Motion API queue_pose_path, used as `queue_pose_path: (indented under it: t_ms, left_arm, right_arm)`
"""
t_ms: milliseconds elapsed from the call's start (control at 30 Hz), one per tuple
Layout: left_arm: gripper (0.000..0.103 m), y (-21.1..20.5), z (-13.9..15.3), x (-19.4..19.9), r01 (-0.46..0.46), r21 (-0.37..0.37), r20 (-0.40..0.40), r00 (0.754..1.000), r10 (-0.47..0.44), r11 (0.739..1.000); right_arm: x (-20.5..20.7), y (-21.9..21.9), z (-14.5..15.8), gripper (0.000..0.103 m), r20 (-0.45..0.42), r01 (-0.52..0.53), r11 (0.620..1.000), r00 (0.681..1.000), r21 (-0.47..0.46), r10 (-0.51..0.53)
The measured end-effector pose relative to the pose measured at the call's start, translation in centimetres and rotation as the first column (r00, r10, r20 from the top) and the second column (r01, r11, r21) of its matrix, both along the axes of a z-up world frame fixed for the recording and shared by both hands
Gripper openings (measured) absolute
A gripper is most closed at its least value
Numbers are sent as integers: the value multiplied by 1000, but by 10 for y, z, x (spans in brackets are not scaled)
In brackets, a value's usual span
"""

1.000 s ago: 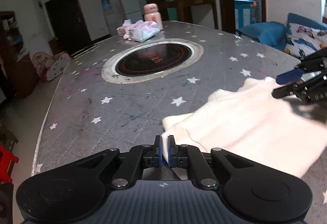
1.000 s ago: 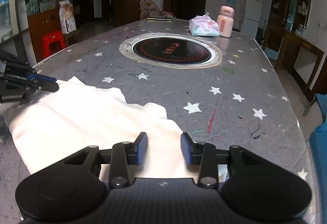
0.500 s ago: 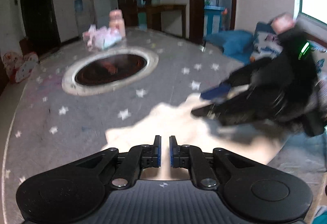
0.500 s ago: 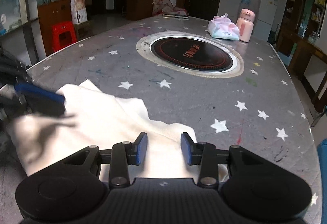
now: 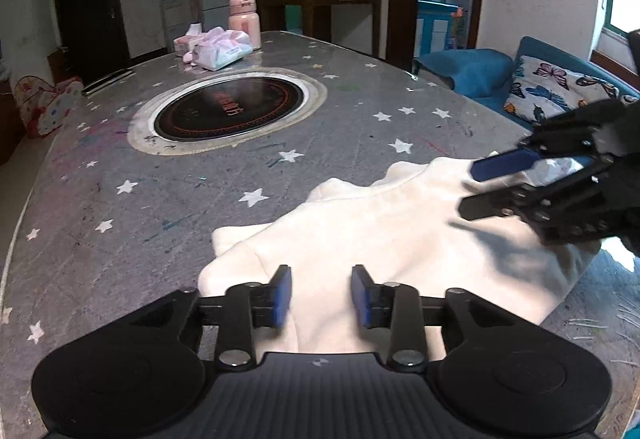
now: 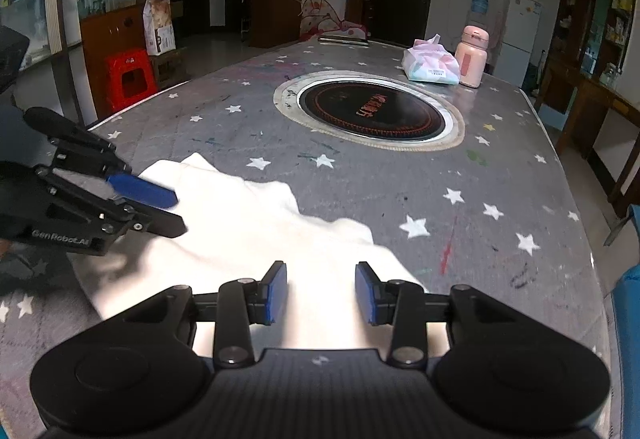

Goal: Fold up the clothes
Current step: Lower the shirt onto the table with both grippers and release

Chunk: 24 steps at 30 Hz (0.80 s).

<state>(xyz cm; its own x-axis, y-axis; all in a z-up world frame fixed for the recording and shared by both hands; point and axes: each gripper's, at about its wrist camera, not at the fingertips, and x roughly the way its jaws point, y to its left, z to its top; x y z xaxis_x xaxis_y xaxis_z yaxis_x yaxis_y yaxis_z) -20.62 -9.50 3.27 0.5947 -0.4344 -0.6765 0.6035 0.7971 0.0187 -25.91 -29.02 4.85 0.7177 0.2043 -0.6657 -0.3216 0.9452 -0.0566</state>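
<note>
A cream-white garment [image 5: 380, 231] lies folded flat on the grey star-patterned table, near its front edge; it also shows in the right wrist view [image 6: 248, 223]. My left gripper [image 5: 321, 295] is open and empty, just above the garment's near left part. My right gripper [image 6: 321, 293] is open and empty over the garment's near right part. Each gripper appears in the other's view: the right one [image 5: 496, 185] over the garment's right end, the left one [image 6: 160, 209] over its left end.
A round black induction hob [image 5: 229, 109] is set in the table's middle [image 6: 370, 111]. A pink bottle [image 5: 244, 23] and a tissue pack [image 5: 222, 53] stand at the far end. A blue sofa with a butterfly cushion [image 5: 556, 91] is on the right, a red stool [image 6: 130, 77] on the left.
My left gripper has let go of the garment's edge and opened wide. The garment now lies flat and folded over. My right gripper stayed open, shifting slightly over the garment.
</note>
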Motion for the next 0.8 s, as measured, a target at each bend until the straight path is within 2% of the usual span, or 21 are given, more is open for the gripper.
queue_pose_path:
  t_ms: [67,167,467,600,733,800]
  left_arm:
    - [43,1,1,-1,-9,-6,-4,1000,9,1000]
    - [44,0,5,-4,-12,-23,-7,1000,11,1000]
    - [48,-1,0,-5,-32,-12,-14,999,32,999]
    - [56,2,7,-6,-50,-35,-12,999,50,998]
    - [57,5,9,-6,-77,-44,-28,997,76,996]
    - [63,8,11,-10,-87,-51,-29,996,86,995]
  right_arm:
    - [-9,-2,1,40,7,1,1000,1000,11,-1]
    - [-22,-3,1,41,17,-4,1000,1000,17,3]
    - [-40,-11,-12,42,-1,12,999,1000,32,-12]
    - [-49,-12,-10,44,13,18,999,1000,47,-19]
    - [-56,-11,-15,47,13,7,999,1000,35,-8]
    - [-59,-14,-16,47,18,17,998,1000,58,-18]
